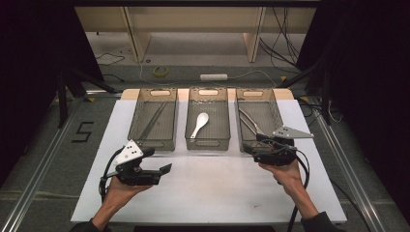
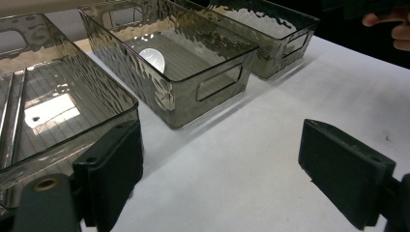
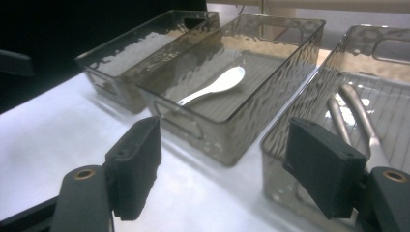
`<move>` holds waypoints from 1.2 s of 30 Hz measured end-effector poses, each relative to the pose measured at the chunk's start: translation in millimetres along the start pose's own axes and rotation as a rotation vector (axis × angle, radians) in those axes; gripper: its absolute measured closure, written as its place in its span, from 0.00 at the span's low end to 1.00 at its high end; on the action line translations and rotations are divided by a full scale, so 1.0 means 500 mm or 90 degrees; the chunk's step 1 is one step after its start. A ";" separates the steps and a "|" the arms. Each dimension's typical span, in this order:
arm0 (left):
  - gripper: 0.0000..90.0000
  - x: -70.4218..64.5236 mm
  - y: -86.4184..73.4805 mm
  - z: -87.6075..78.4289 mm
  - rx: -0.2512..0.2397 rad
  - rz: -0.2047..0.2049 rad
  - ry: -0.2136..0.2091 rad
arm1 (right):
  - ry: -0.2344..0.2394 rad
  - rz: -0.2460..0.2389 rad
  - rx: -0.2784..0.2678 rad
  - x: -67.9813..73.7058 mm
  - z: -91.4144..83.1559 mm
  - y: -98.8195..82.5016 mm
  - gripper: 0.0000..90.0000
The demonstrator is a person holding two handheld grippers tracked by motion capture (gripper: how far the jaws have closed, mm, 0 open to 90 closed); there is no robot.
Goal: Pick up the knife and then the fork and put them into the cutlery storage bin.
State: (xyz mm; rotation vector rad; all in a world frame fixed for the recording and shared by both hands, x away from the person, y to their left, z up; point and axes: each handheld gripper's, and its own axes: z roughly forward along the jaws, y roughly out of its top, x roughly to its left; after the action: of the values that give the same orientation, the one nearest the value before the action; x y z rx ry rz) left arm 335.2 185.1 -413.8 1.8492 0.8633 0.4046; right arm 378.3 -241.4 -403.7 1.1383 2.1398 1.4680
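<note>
Right gripper, jaws wide and empty, hovers level at the right bin's near edge; metal utensils lie inside. Left gripper, also open, holds nothing. Middle bin holds a white spoon.

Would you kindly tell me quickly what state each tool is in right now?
Left tool: open, holding nothing, above the white table.
Right tool: open, holding nothing, by the right bin.
</note>
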 end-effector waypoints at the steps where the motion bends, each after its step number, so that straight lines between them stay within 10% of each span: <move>1: 0.17 0.000 0.000 0.000 -0.002 -0.003 0.001 | 0.003 0.000 -0.006 0.003 -0.007 -0.009 0.33; 18: 0.17 -0.004 -0.001 -0.004 -0.006 -0.004 -0.011 | 0.017 -0.023 -0.016 0.062 -0.066 -0.090 0.31; 36: 0.17 -0.005 -0.004 -0.004 -0.010 -0.011 -0.022 | 0.005 -0.022 -0.019 0.066 -0.072 -0.104 0.28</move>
State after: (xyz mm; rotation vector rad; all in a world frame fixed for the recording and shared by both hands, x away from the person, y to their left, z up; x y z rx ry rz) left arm 331.6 185.3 -414.2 1.8272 0.8504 0.3665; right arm 311.9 -248.0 -428.3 1.0806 2.1247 1.4874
